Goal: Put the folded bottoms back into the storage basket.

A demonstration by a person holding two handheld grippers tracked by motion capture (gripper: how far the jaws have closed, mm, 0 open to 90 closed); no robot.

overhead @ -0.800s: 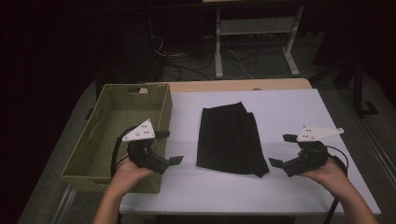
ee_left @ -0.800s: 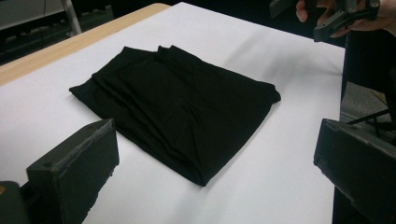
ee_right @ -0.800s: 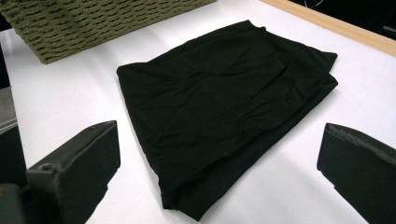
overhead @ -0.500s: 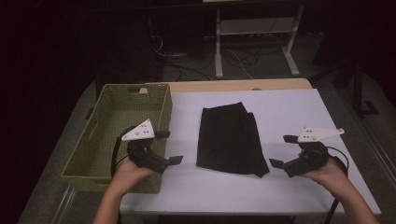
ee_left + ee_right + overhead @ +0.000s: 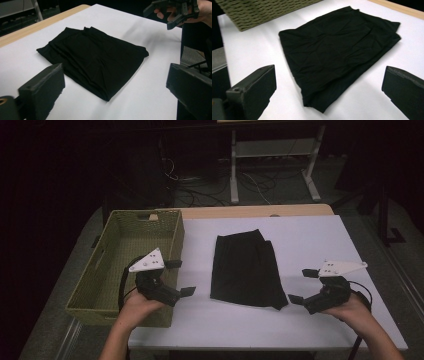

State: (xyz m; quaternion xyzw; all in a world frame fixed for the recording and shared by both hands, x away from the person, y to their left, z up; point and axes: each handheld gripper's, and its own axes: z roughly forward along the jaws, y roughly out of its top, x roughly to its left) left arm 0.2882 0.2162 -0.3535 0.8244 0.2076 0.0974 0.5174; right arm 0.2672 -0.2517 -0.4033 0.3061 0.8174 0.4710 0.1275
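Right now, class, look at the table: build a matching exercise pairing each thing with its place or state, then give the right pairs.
Things:
1. folded black garment
2. woven basket
3. left gripper
4. right gripper

Places or states:
A. open, right of the garment
B. flat at the table's middle
C. at the table's left edge
D. open, beside the basket

Pairs: 1-B, 2-C, 3-D, 4-A
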